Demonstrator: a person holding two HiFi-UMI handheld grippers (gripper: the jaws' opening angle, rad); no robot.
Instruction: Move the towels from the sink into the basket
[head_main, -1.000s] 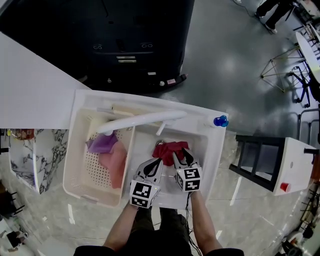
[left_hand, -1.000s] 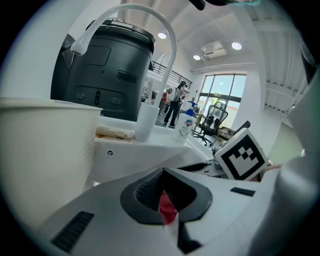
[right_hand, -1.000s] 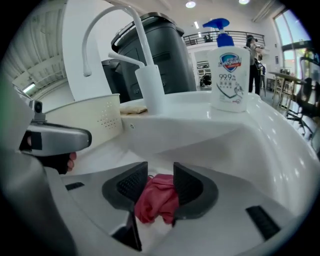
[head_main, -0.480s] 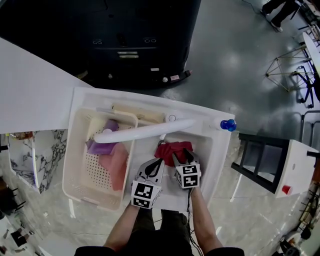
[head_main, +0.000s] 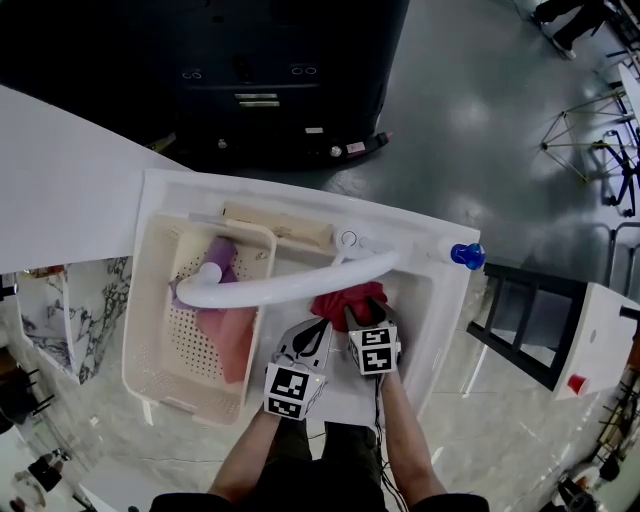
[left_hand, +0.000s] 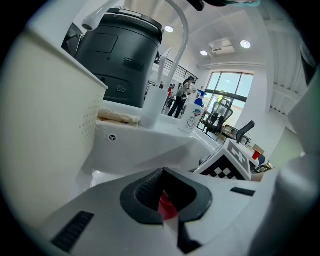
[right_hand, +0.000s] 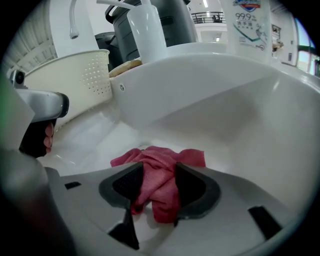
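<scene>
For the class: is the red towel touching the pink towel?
Apart. The head view shows the red towel in the sink and the pink towel inside the basket, with the basket's wall between them.

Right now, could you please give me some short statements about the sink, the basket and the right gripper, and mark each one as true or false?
1. The red towel lies in the sink. True.
2. The basket is empty. False: a purple towel and a pink towel lie in it.
3. The right gripper has its jaws apart, with the red towel between them. True; they have just been opening.
4. The blue-capped bottle stands inside the basket. False: it stands at the sink's right corner.
5. The faucet spout reaches over the basket. True.
</scene>
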